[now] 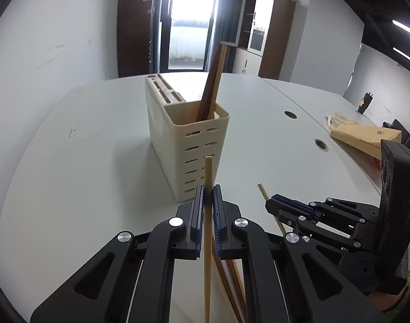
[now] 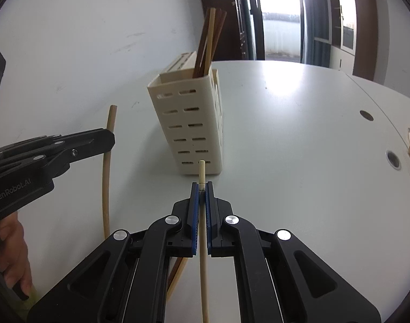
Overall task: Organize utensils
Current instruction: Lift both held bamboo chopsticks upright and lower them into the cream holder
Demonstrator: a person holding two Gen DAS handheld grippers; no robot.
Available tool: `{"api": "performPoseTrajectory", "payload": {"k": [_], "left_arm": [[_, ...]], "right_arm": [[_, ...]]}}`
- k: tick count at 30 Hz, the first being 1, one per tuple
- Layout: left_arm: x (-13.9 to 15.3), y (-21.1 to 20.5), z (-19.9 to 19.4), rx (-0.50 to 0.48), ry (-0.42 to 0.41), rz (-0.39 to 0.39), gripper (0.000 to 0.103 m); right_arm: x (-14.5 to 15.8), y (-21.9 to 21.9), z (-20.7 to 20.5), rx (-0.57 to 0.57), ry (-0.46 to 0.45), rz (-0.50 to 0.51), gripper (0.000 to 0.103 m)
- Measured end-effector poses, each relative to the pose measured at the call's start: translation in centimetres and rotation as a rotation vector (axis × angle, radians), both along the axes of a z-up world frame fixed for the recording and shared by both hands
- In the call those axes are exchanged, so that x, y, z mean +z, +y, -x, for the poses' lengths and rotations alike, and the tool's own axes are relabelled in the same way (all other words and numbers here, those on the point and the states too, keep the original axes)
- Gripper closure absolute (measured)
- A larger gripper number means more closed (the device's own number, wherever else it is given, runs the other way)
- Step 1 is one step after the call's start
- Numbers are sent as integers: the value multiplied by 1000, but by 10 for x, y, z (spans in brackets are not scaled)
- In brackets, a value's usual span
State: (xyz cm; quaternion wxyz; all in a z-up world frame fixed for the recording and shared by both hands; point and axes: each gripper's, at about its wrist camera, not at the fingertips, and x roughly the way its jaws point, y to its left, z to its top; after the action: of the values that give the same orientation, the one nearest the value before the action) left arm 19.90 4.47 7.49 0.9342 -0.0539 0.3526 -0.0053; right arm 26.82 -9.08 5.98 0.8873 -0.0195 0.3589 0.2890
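A cream slotted utensil holder [image 1: 183, 137] stands on the white table [image 1: 84, 148], with several brown and light chopsticks [image 1: 211, 86] leaning in its near compartment. My left gripper [image 1: 208, 192] is shut on a light wooden chopstick [image 1: 207, 242] just in front of the holder. My right gripper [image 2: 201, 187] is shut on another light chopstick [image 2: 203, 255], also close before the holder [image 2: 190, 123]. The right gripper shows in the left wrist view [image 1: 269, 200], and the left gripper in the right wrist view [image 2: 112, 140]. More chopsticks [image 1: 232, 290] lie on the table under the grippers.
A tan cardboard box [image 1: 366, 134] and a bag lie at the table's right side. Two round cable holes [image 1: 290, 114] are in the tabletop. A white wall stands left of the table; cabinets and a glass door are behind.
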Motion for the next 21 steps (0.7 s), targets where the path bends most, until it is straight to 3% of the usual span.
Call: {"api": "performPoseTrajectory", "payload": {"k": [21], "left_arm": [[59,3,3,-18,-199,14,97]], "right_arm": [[70,-9,-10,52,-184,-177,98]]}}
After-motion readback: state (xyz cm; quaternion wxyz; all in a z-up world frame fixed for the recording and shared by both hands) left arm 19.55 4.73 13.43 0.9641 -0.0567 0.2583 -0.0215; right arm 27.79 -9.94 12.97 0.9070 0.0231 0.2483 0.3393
